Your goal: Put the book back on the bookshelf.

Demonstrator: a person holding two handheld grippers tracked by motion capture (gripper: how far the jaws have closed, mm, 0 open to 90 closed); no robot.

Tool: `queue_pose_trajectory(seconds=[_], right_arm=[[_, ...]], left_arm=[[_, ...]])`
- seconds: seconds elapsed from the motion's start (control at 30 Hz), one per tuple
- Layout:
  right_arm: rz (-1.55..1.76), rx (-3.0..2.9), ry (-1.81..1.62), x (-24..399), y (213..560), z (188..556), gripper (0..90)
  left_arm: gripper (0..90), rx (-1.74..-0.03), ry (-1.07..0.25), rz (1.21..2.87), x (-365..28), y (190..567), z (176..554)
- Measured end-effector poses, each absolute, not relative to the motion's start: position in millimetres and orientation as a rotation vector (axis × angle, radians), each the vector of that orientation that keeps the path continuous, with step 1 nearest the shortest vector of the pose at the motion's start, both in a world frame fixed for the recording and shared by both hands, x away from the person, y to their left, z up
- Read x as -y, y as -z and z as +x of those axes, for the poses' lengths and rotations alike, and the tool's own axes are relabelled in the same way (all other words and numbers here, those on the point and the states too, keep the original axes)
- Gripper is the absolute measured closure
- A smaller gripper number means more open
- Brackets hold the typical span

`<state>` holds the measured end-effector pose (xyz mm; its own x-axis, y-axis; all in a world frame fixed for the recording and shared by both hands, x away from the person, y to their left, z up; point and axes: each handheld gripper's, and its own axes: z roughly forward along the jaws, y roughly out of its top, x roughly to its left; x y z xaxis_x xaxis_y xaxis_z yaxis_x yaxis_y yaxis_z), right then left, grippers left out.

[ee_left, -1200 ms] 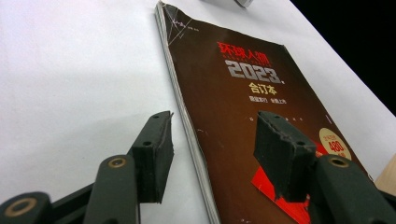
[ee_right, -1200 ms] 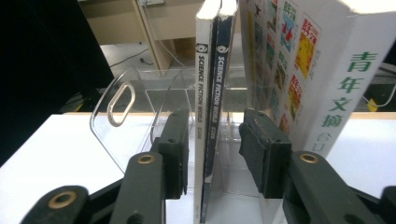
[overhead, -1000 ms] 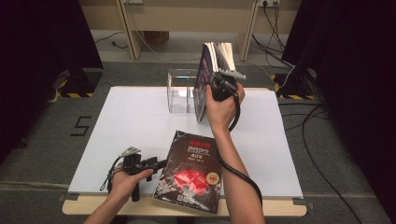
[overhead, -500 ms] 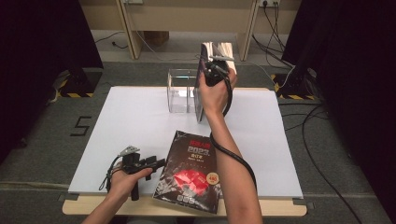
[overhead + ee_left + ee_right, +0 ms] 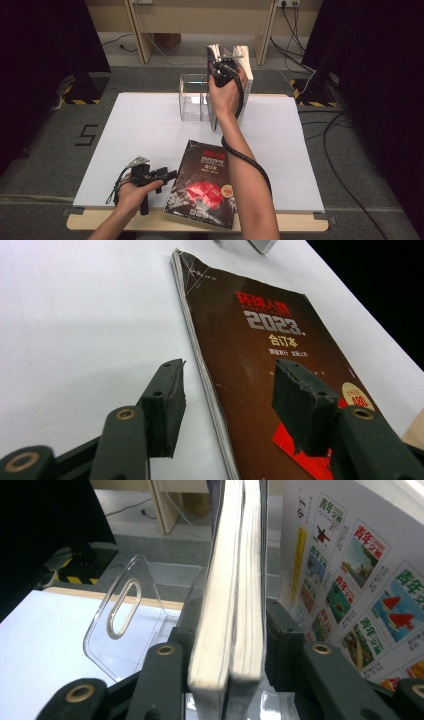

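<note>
My right gripper is shut on a pair of thick books standing upright at the table's far middle. Its jaws have just been closing and now press on both sides of the pair. A white-covered book with small colourful pictures stands just outside the right jaw. A clear acrylic holder stands right beside the books on their left. A dark magazine with "2023" on its cover lies flat at the front edge. My left gripper rests open beside it, its jaws straddling the magazine's spine edge.
The white table top is bare on its left and right. The magazine's lower corner overhangs the wooden front edge. Cables and dark curtains surround the table on the floor.
My right hand has carried the books left and away, towards the acrylic holder, and stood them more upright. The left hand and the magazine have stayed put.
</note>
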<state>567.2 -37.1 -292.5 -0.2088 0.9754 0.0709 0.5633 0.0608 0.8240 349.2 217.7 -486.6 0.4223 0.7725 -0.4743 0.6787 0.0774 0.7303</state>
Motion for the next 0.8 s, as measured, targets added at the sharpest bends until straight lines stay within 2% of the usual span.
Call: queue_pose_trajectory(seconds=[0.17, 0.23, 0.8], right_arm=[[1.534, -1.843, -1.012, 36.6, 291.8, 570.8, 69.3], [1.546, -1.856, -0.989, 37.0, 290.0, 572.5, 75.2], [1.553, -1.713, -1.002, 42.4, 294.9, 563.0, 76.3]], left_arm=[[46.2, -1.299, -0.116, 1.64, -218.2, 486.5, 349.2], [46.2, -1.296, -0.116, 1.64, -217.9, 486.9, 349.0], [46.1, -1.301, -0.109, 1.645, -217.9, 489.5, 349.1]])
